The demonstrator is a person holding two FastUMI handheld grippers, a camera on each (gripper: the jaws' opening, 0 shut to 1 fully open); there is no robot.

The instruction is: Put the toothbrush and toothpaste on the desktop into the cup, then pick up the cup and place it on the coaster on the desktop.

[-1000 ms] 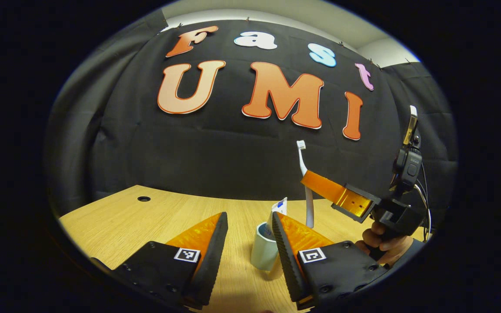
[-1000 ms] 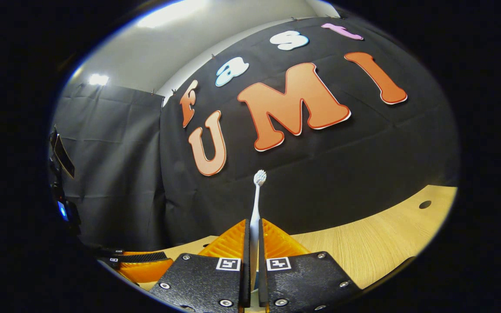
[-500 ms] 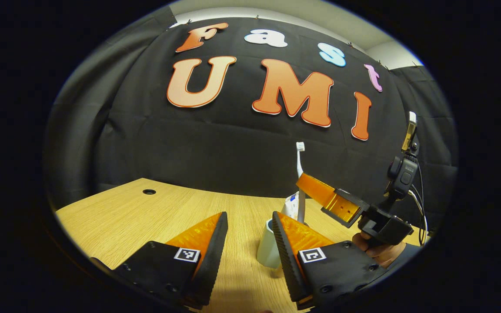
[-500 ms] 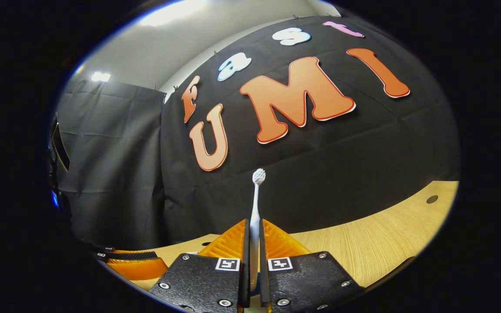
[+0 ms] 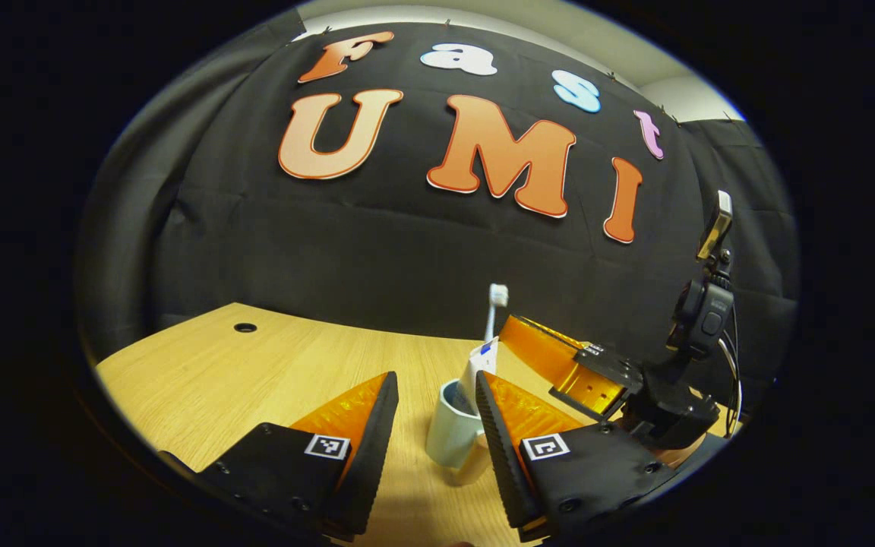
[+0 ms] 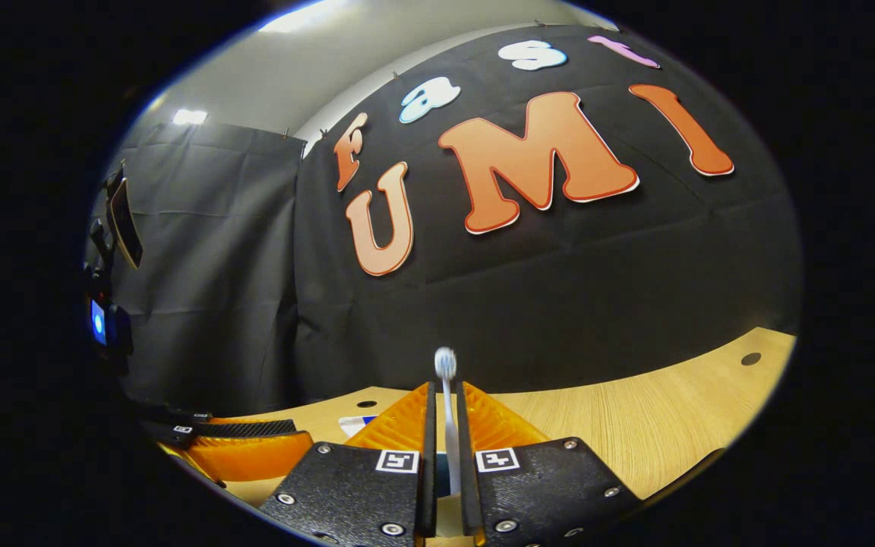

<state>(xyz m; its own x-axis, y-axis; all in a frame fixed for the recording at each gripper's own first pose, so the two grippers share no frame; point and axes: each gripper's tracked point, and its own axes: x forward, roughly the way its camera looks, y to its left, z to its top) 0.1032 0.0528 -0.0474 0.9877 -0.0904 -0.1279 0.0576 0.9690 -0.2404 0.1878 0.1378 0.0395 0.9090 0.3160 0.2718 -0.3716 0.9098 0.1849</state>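
- The slim white plastic toothbrush [image 6: 446, 410] stands bristles-up between my right gripper [image 6: 445, 456] fingers. The gap looks a touch wider than the handle, so I cannot tell whether both pads press on it or have let go.
- In the left gripper view the brush head [image 5: 497, 295] pokes up at about 12 o'clock of the white ceramic cup [image 5: 449, 429], with its lower end seemingly down inside the cup.
- The white toothpaste tube with blue print [image 5: 481, 365] already leans in that cup, at the rim's 1 o'clock side.
- The cup sits on the pale wood-grain desktop [image 5: 255, 380], with its handle turned toward me at roughly 5 o'clock.
- My left gripper [image 5: 434, 425] hangs with its tongs well apart and holding nothing. The cup lies just ahead, close to the right-hand finger.
- The step in hand, as I judge it, is dropping the brush. I want the handle's foot touching the cup's bottom before I spread the tongs, then I lift straight up so nothing snags the tube.
- The coaster I have not spotted.
- The square black-and-white tag markers [image 6: 398, 460] are on the fingers. The print on the tube is too small to read.
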